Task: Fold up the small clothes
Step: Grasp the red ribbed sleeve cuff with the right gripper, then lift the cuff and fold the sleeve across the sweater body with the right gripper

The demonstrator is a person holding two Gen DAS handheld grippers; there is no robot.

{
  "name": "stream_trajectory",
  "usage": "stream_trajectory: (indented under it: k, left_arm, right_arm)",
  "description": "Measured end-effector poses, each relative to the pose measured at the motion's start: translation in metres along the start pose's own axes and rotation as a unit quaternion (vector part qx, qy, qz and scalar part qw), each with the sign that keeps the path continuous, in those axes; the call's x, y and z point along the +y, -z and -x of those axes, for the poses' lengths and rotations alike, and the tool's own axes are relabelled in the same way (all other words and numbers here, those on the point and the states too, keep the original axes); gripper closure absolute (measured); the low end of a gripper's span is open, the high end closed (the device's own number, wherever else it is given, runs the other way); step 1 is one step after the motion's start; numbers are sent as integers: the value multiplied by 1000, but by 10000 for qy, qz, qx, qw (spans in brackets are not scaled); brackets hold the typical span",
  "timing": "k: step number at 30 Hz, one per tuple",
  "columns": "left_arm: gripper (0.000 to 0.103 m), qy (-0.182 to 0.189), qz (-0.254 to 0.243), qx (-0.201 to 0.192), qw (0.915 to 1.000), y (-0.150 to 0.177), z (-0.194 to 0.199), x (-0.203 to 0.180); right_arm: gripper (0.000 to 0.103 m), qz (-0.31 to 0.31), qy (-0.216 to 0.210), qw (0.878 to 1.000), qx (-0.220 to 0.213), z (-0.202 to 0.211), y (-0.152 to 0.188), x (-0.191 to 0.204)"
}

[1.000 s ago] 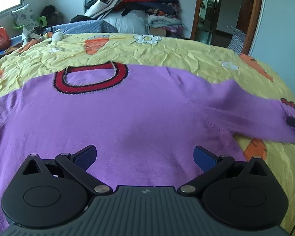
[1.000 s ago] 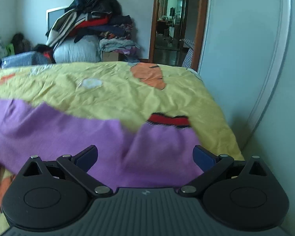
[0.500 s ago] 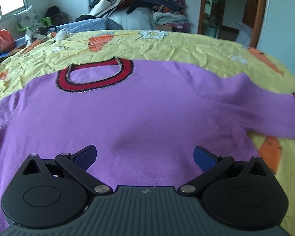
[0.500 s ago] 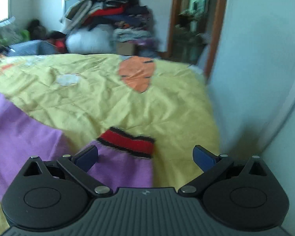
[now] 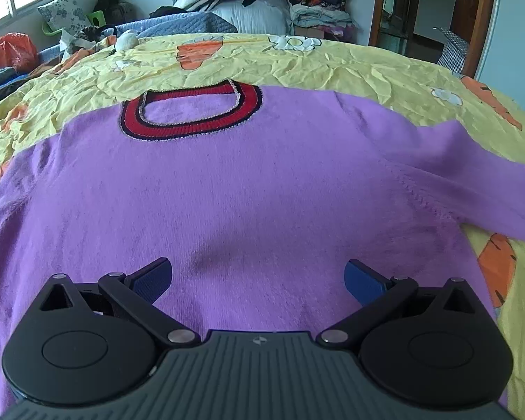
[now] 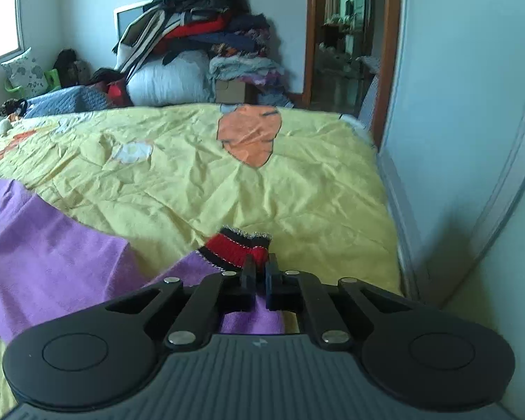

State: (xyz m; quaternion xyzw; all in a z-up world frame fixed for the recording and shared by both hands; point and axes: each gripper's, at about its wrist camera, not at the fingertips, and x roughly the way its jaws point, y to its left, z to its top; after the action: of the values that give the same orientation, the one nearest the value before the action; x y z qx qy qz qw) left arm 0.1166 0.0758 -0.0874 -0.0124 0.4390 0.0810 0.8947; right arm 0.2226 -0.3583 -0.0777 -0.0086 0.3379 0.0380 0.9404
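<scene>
Sweater (image 5: 248,189) cuff (image 6: 236,246) — in right tool (image 6: 259,269)

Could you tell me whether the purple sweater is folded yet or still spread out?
Spread out: the purple sweater lies flat on the yellow bedspread, collar showing; the right gripper pinches its sleeve cuff.

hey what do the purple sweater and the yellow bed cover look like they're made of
Purple sweater: likely a soft knit, wool or acrylic; matte fuzzy nap, ribbed red collar and cuff.
Yellow bed cover: probably thin woven cotton or polyester; fine sharp creases, slight sheen, printed carrots.
</scene>
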Motion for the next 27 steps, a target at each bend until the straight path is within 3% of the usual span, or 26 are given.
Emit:
stream_trajectory:
  k: [4, 12, 18, 20, 21, 22, 24, 27]
  left_arm:
    - [0, 17, -96, -117, 9999, 1, 12, -1]
    - [0, 141, -20, -183, 9997, 7, 30, 17]
    - [0, 135, -32, -93, 9999, 19, 35, 36]
    - [0, 106, -11, -75, 9999, 23, 37, 45]
    - [0, 124, 24, -69, 9999, 25, 38, 50]
    - [0, 131, 53, -53, 9999, 27, 38, 56]
    - [0, 88, 98, -23, 9999, 29, 40, 65]
    - [0, 27, 188, -61, 9998, 32, 44, 77]
  right_arm:
    - [99, -86, 416, 9988, -249, 26, -3, -7]
    - [99, -691, 1250, 9897, -126, 68, 16, -44]
    - [99, -1395, 1144, 9835, 123, 78, 59, -59]
    - [96, -2020, 702, 9768, 77, 79, 66, -70]
    - [84, -2259, 533, 9726, 107, 78, 67, -74]
    - [57, -2391, 563, 9693, 130, 76, 67, -76]
    - [22, -2553, 548, 9653, 104, 75, 67, -77]
    - [22, -2842, 262, 9584, 68, 75, 69, -82]
